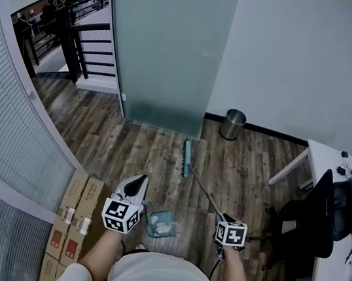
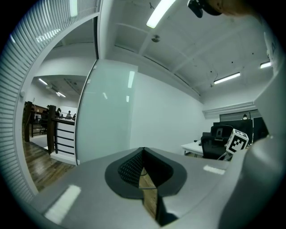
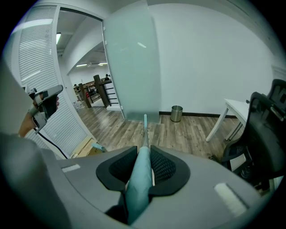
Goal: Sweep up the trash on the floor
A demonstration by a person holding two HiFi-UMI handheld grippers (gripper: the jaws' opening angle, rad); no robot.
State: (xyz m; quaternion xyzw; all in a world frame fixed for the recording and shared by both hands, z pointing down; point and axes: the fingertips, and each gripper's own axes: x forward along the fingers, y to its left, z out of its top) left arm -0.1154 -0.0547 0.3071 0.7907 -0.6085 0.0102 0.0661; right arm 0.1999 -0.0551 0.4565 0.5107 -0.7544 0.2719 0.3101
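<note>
A broom with a teal head (image 1: 186, 159) rests on the wood floor, and its thin handle (image 1: 206, 193) slants back to my right gripper (image 1: 224, 216). That gripper (image 3: 145, 150) is shut on the teal handle (image 3: 139, 174), which runs out between the pads toward the floor. A teal dustpan (image 1: 162, 224) holding pale scraps sits low between the two grippers, near the person's feet. My left gripper (image 1: 138, 181) is held almost level left of the dustpan. Its jaws (image 2: 143, 152) are shut, with only a strip of floor showing below the tips.
A metal bin (image 1: 233, 124) stands by the wall beside a frosted glass partition (image 1: 167, 49). Cardboard boxes (image 1: 74, 220) lie along the slatted wall on the left. A white desk (image 1: 329, 159) and black office chair (image 1: 312, 221) stand on the right. Stairs (image 1: 87, 50) rise at the far left.
</note>
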